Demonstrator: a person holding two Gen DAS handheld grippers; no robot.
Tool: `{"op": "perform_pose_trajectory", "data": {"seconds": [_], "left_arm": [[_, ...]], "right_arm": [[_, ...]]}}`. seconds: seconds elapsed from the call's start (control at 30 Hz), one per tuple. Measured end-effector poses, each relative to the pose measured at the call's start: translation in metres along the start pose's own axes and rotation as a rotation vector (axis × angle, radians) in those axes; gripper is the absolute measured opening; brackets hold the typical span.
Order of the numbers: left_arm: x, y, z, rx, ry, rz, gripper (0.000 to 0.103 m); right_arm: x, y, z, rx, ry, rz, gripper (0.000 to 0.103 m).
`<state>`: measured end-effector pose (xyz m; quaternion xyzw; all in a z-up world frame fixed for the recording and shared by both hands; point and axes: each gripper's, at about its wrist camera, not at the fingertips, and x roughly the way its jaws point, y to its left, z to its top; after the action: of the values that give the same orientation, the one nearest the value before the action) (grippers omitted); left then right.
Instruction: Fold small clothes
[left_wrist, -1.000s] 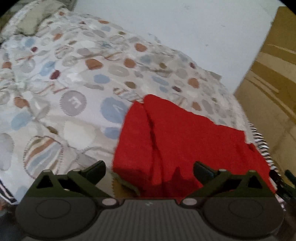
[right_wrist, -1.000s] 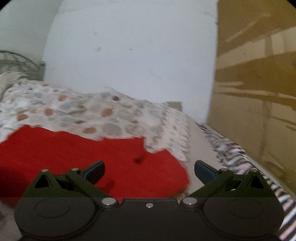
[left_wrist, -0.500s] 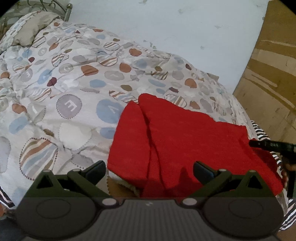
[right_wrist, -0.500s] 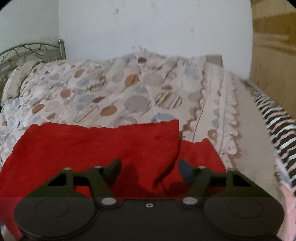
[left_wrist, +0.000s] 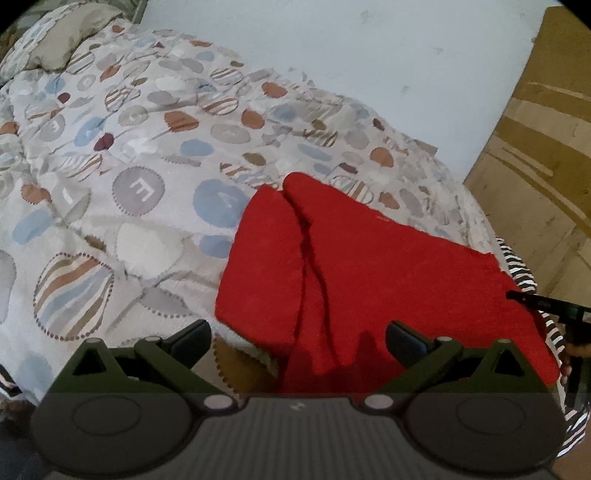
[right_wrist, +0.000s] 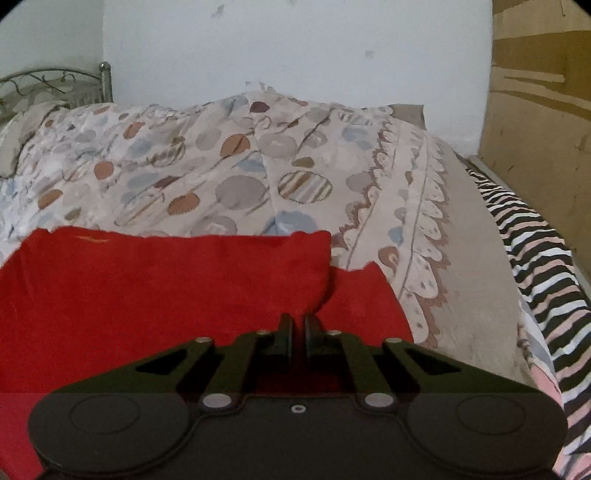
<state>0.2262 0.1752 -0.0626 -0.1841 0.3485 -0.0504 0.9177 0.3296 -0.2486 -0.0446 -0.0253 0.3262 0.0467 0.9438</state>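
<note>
White wall (right_wrist: 295, 44) and a brown board (right_wrist: 539, 110) stand behind a bed covered by a spotted quilt (left_wrist: 147, 155). On the quilt, in the lower middle of both views, lies the red garment (left_wrist: 388, 266), already partly folded, with a flap lying over its left part.

It looks soft, light and a little fuzzy, so I judge it will bend and sag when lifted and will not slip easily. Edges and corners seem the best places to take hold.

At the lower centre of its view, the right gripper (right_wrist: 298, 330) has its fingers almost together and seems to pinch a raised fold of the cloth. Over the near edge, the left gripper (left_wrist: 298, 338) hangs with fingers wide apart, holding nothing.
</note>
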Motion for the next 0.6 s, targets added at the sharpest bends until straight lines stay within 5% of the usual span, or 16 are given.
{"op": "perform_pose_trajectory", "data": {"seconds": [0.17, 0.27, 0.43, 0.6], "left_arm": [[0.004, 0.0, -0.001, 0.0, 0.025, 0.017, 0.102], [0.007, 0.001, -0.001, -0.007, 0.04, 0.02, 0.102], [0.013, 0.002, -0.001, -0.016, 0.072, 0.022, 0.102], [0.015, 0.004, -0.001, -0.034, 0.083, 0.023, 0.102]], "right_arm": [[0.001, 0.0, -0.003, -0.005, -0.004, -0.008, 0.006], [-0.009, 0.006, 0.0, -0.017, -0.028, -0.026, 0.016], [-0.042, 0.028, -0.008, -0.07, -0.135, -0.032, 0.069], [-0.072, 0.061, -0.028, -0.11, -0.222, -0.021, 0.094]]}}
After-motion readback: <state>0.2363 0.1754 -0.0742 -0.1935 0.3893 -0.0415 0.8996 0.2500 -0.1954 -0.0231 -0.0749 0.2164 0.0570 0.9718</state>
